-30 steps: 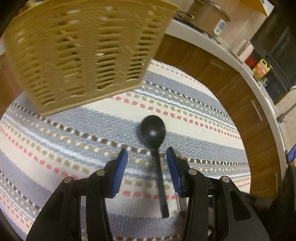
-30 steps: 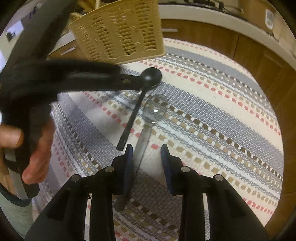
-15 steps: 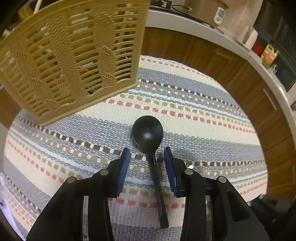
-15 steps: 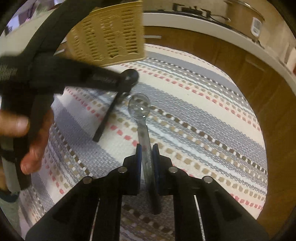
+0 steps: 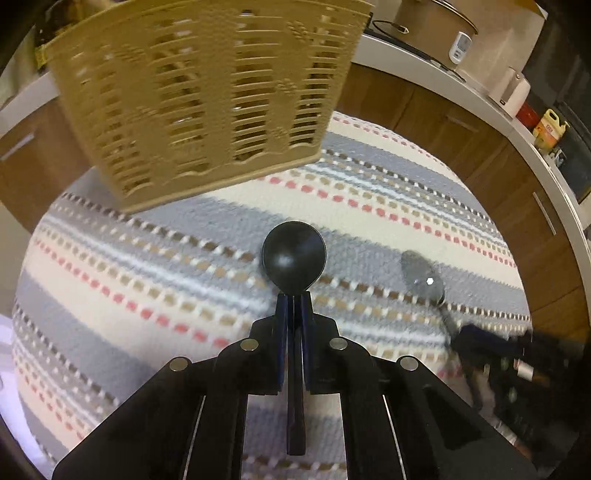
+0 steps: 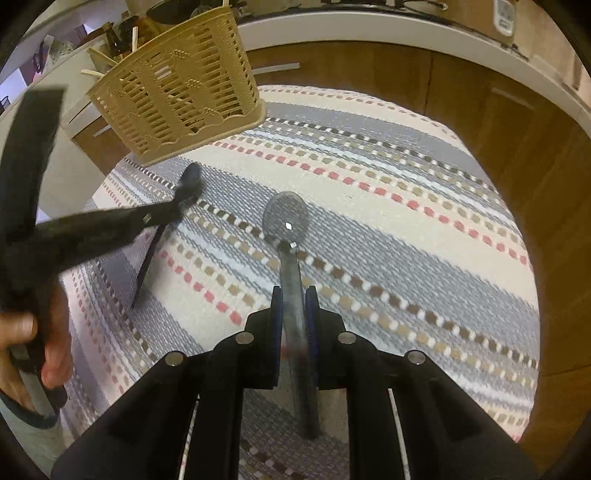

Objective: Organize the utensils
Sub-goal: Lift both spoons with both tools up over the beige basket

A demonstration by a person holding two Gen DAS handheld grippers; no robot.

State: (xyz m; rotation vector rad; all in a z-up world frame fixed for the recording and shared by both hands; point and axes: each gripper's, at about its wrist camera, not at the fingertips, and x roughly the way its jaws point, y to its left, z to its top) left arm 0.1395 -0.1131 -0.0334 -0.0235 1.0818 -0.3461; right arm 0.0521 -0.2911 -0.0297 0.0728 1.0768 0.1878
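A black plastic spoon point(image 5: 294, 256) points bowl-first toward a tan slotted utensil basket point(image 5: 207, 99). My left gripper point(image 5: 294, 299) is shut on the spoon's handle just behind the bowl. To its right a metal spoon point(image 5: 423, 277) lies over the striped cloth. In the right wrist view my right gripper point(image 6: 294, 295) is shut on the metal spoon point(image 6: 285, 218) at mid-handle, with the bowl ahead of the fingertips. There the left gripper point(image 6: 184, 195) reaches in from the left with the black spoon point(image 6: 147, 266). The basket point(image 6: 177, 99) stands at the far left of the table.
A striped woven cloth point(image 6: 388, 206) covers the round table. Wooden cabinets point(image 6: 498, 122) and a white counter with a pot point(image 5: 439, 22) and a yellow bottle point(image 5: 550, 127) curve round behind. A person's hand point(image 6: 33, 332) holds the left gripper. Chopsticks stick up from the basket.
The left jaws have closed on the black spoon's handle. The right jaws closed on the metal spoon's handle, and the right gripper has shifted since then.
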